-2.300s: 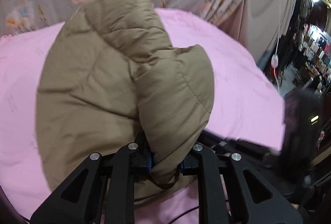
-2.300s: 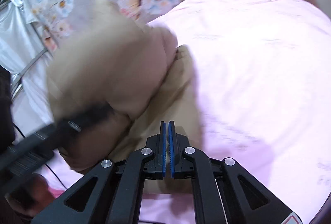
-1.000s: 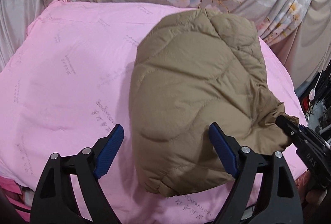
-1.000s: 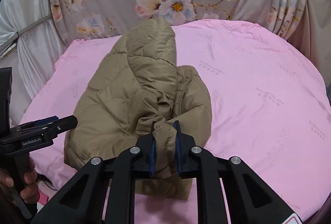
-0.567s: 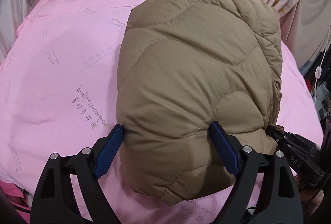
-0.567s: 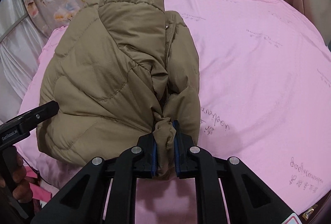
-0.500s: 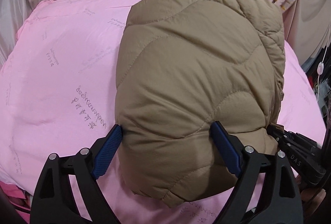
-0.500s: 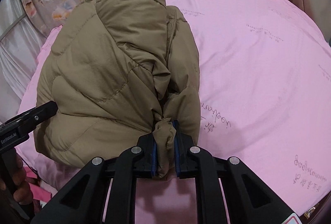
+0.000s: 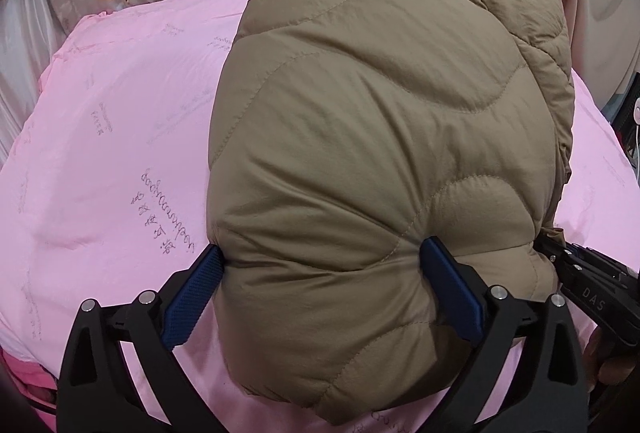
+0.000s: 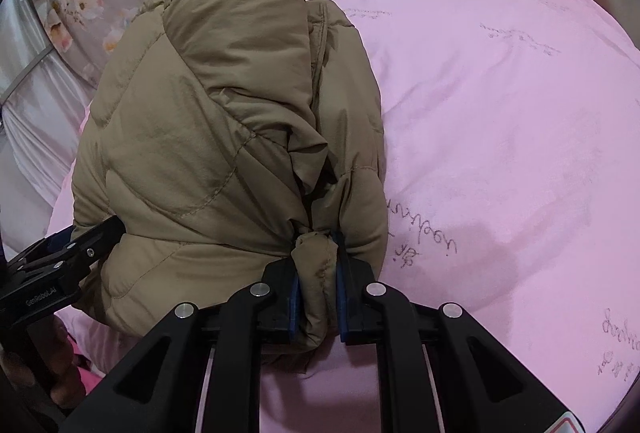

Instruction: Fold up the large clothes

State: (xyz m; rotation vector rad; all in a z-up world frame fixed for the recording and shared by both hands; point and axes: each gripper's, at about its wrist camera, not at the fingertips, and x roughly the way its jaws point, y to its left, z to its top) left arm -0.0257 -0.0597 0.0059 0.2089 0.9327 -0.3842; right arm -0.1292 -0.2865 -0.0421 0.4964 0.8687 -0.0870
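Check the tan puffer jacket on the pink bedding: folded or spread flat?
Folded, roughly. The jacket sits as one bunched, layered bundle on the pink bedding; the right tongs pinch a gathered end.

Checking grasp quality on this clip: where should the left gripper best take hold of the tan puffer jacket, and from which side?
The jacket lies bundled on the pink sheet. The left gripper should probably grip the near padded hem, coming from the near edge with one finger on each side of the bulge. The right gripper already pinches a thin bunched fold there.
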